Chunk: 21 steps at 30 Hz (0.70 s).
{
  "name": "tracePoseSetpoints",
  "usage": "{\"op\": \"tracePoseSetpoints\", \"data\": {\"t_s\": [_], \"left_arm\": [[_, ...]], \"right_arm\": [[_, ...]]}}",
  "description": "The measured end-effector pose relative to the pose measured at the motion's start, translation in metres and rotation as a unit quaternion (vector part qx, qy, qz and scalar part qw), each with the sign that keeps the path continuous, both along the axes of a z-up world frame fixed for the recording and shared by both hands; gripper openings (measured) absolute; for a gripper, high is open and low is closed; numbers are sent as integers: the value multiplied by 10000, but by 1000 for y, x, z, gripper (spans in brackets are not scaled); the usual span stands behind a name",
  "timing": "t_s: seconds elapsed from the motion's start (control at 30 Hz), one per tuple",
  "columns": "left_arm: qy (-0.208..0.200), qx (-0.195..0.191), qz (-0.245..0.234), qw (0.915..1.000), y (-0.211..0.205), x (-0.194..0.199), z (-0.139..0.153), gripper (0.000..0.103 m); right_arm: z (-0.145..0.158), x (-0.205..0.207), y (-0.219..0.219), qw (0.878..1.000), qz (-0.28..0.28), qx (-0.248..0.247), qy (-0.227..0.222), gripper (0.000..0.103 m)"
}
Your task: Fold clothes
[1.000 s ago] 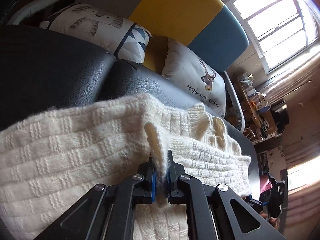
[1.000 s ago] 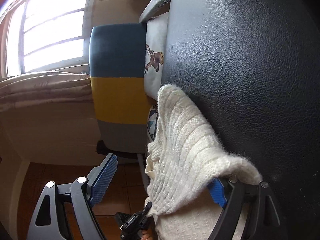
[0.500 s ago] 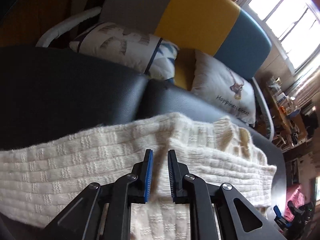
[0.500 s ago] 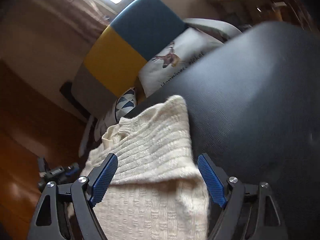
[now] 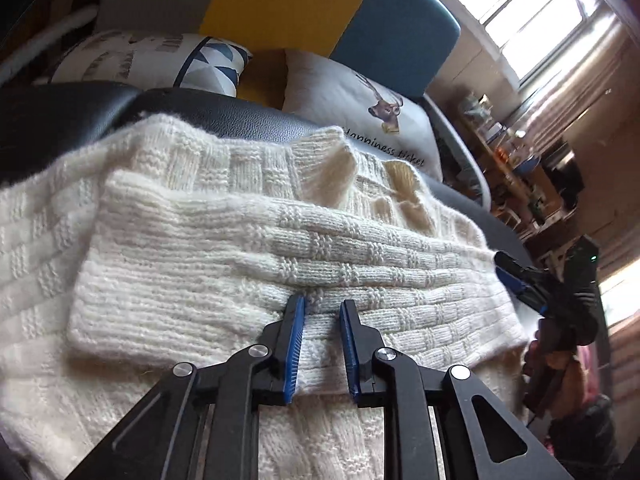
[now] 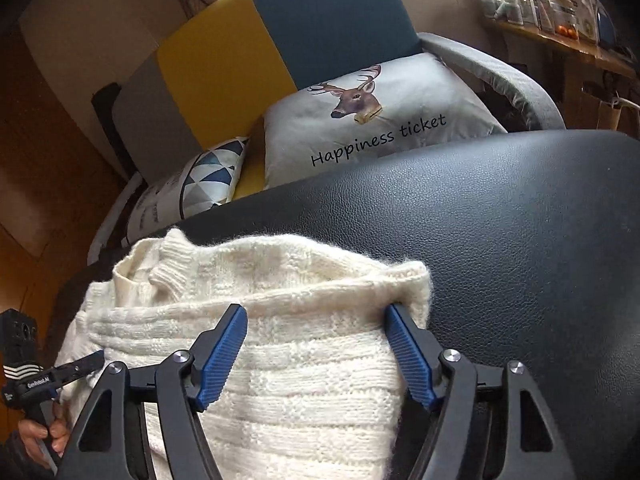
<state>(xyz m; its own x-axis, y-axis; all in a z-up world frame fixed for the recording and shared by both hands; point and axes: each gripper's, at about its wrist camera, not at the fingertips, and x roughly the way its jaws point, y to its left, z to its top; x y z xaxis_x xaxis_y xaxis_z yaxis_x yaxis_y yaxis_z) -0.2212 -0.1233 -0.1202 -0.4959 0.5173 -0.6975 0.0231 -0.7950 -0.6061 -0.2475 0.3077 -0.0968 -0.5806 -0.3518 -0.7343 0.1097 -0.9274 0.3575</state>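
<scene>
A cream knit sweater (image 5: 248, 240) (basket-weave blocks, fuzzy edges) is lying on a black leather seat (image 6: 500, 240), one part folded over its body, the ribbed collar (image 5: 332, 160) bunching at the far edge. The left gripper (image 5: 322, 312) is hovering over the fold, jaws slightly parted, pinching nothing. The right gripper (image 6: 316, 328) is standing spread wide at the sweater's right edge, its right finger touching the knit. Bare leather is stretching right and far; a deer cushion (image 6: 372, 120) is sitting beyond
</scene>
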Motion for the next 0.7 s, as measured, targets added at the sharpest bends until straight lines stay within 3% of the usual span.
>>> {"op": "tracePoseSetpoints", "data": {"t_s": [0.13, 0.27, 0.33, 0.43, 0.53, 0.6, 0.7], "left_arm": [[-42, 297, -180, 9994, 12, 1, -16, 7], [112, 48, -403, 9991, 30, -2, 9, 11], [189, -76, -515, 9985, 38, -4, 22, 20], [332, -332, -879, 9950, 60, -6, 33, 21], [233, -744, -952, 9924, 70, -7, 24, 21], [120, -461, -773, 9959, 59, -7, 13, 19], [-48, -35, -503, 9987, 43, -6, -5, 8]], "right_arm": [[6, 3, -5, 9994, 178, 294, -48, 73], [31, 28, -12, 9980, 510, 316, 172, 73], [39, 44, -18, 9968, 729, 220, 263, 73], [34, 64, -24, 9949, 986, 161, 137, 73], [9, 73, -22, 9953, 910, 255, -220, 73], [2, 78, -18, 9965, 789, 254, -129, 71], [1, 83, -19, 9977, 627, 259, 29, 71]]}}
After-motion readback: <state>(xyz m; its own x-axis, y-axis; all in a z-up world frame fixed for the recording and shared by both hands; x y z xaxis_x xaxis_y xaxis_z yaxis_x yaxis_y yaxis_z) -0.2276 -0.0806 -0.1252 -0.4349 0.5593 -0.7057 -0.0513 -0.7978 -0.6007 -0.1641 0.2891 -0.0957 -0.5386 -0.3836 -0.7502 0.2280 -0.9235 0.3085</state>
